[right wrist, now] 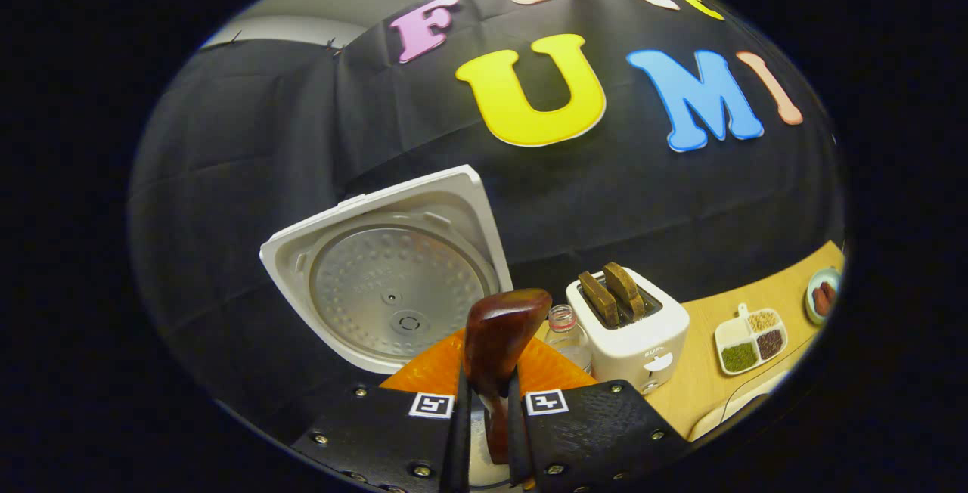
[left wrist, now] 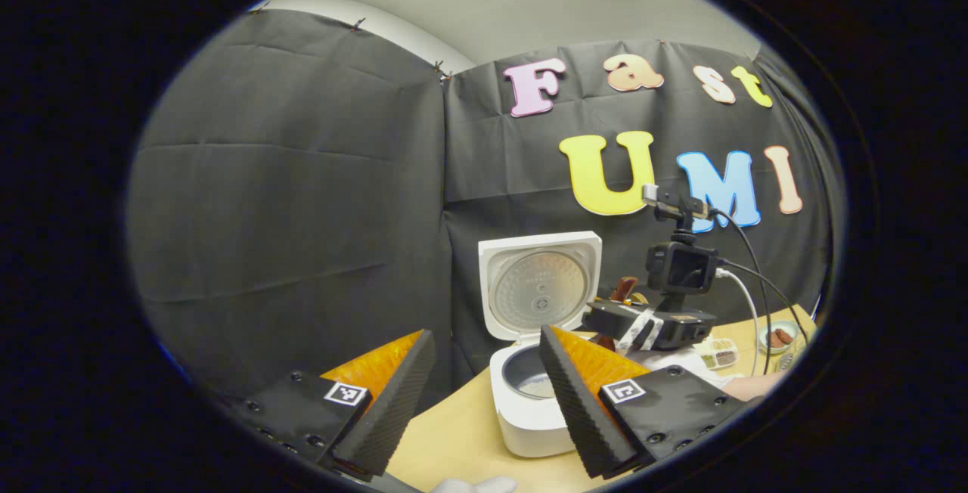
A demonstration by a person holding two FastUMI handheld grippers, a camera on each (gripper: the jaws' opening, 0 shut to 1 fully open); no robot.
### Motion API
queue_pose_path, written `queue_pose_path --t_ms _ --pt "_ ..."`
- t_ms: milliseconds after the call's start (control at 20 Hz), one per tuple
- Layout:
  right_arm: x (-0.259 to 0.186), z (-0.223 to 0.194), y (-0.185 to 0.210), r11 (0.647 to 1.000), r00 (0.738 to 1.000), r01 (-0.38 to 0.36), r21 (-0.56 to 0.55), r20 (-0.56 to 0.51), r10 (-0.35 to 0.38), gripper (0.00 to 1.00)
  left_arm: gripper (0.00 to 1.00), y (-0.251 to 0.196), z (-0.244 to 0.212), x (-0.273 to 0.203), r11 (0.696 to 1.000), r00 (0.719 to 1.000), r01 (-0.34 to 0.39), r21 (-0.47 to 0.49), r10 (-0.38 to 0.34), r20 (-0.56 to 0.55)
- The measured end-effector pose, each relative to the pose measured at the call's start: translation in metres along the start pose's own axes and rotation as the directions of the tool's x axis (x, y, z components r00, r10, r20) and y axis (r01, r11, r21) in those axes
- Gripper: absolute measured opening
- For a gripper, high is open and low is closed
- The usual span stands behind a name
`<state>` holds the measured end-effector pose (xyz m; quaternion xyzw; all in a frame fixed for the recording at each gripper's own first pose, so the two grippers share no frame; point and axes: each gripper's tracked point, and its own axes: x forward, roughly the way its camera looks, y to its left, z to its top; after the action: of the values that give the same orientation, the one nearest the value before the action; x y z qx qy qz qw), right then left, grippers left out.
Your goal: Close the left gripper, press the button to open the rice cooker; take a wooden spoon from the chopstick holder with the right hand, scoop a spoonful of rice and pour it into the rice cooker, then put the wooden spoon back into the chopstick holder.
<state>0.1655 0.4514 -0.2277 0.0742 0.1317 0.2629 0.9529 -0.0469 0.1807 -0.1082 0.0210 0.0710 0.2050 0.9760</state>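
Wooden table (right wrist: 703, 379) bears rice cooker (left wrist: 529, 410), toaster (right wrist: 635, 338), divided dish (right wrist: 750, 340).

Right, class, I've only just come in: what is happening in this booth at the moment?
A person is working with a claw in each hand. The right claw is shut on a wooden spoon, held up in front of the rice cooker, whose lid already stands open. The left claw is open and holds nothing. A toaster with two slices in it and a divided dish of grains sit on the wooden table. Whether the spoon carries rice cannot be told.
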Motion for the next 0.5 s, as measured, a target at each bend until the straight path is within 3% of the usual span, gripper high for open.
queue_pose_path --t_ms 300,500 --pt "-0.003 0.002 0.015 0.972 0.999 -0.037 -0.234 0.025 0.044 0.2 0.97 0.0 0.002 0.0 1.0 1.0 -0.003 0.005 0.003 0.005" --pt "-0.008 -0.004 0.028 0.911 0.995 -0.066 -0.408 0.037 0.088 0.2 0.97 0.002 0.0 -0.001 1.0 1.0 -0.009 0.004 0.009 0.003"
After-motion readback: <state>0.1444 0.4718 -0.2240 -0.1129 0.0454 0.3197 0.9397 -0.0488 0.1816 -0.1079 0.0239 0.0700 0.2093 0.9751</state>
